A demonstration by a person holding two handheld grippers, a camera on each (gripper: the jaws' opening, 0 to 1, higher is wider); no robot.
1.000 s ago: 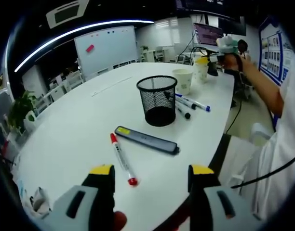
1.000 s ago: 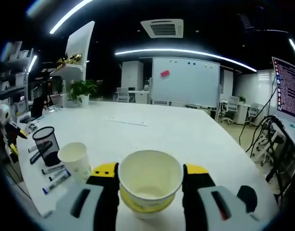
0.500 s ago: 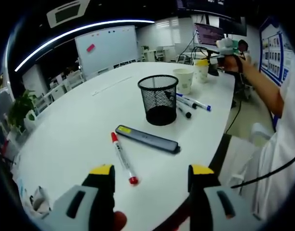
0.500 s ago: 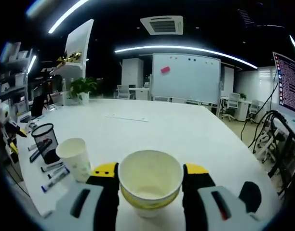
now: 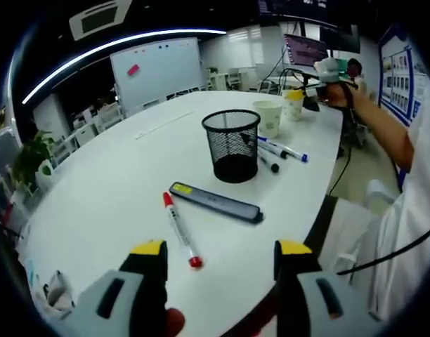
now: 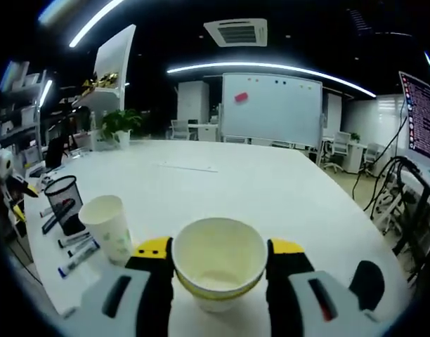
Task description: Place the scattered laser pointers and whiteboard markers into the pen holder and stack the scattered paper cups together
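Observation:
My left gripper (image 5: 220,256) is open above the near table edge, with nothing between its jaws. Just ahead lie a red-capped whiteboard marker (image 5: 178,229) and a dark flat laser pointer (image 5: 215,203). Beyond them stands the black mesh pen holder (image 5: 231,145), with several markers (image 5: 279,152) to its right and a white paper cup (image 5: 268,117) behind. My right gripper (image 6: 218,258) is shut on a yellow-banded paper cup (image 6: 218,262), lifted off the table. To its left stands the white paper cup (image 6: 109,228); the pen holder (image 6: 64,203) and markers (image 6: 78,253) lie further left.
The white oval table (image 5: 116,182) drops off at the right, where a person's arm (image 5: 387,130) reaches across. A whiteboard (image 6: 271,109) and chairs stand at the far end. Cables (image 6: 391,203) and a dark round object (image 6: 368,277) are on the right.
The right gripper's view has shifted slightly: the held cup has moved closer to the white cup, which now looks larger. The left gripper has stayed still.

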